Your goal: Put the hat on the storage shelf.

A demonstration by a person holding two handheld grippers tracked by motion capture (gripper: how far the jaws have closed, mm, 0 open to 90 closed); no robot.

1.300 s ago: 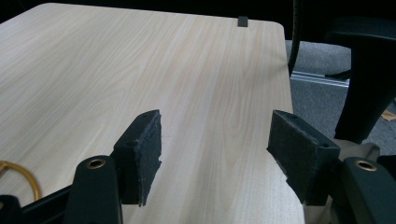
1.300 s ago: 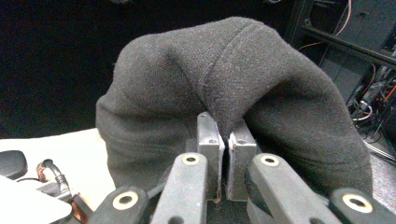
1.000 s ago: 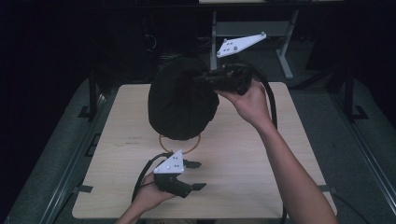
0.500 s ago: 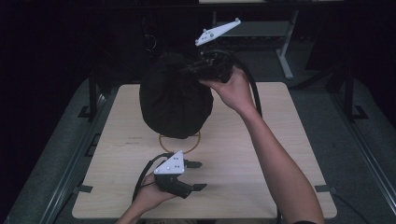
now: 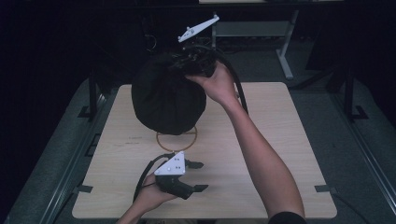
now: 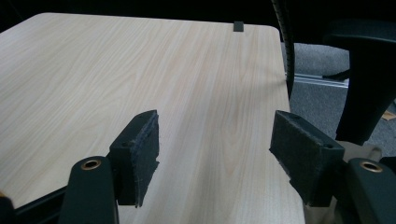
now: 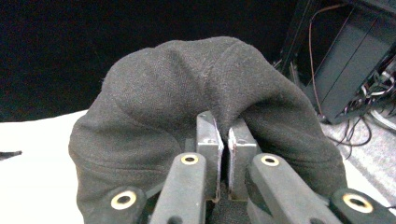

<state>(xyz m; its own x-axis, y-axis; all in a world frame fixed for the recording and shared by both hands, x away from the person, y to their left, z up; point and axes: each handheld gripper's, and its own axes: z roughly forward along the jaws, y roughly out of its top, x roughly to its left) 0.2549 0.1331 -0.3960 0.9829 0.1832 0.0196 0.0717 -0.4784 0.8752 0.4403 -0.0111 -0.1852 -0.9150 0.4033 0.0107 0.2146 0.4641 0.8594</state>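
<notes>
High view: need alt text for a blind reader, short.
The right gripper, jaws shut on its upper edge, holds a bulky black cloth up above a light wooden table, over an orange circle marked on it. The left gripper rests open near the table's front edge, holding nothing, in a dark room.

Right gripper (image 5: pixel 198 58) raised, arm extended, jaws pinched together. Left gripper (image 5: pixel 196 176) low, level, jaws wide apart.
</notes>
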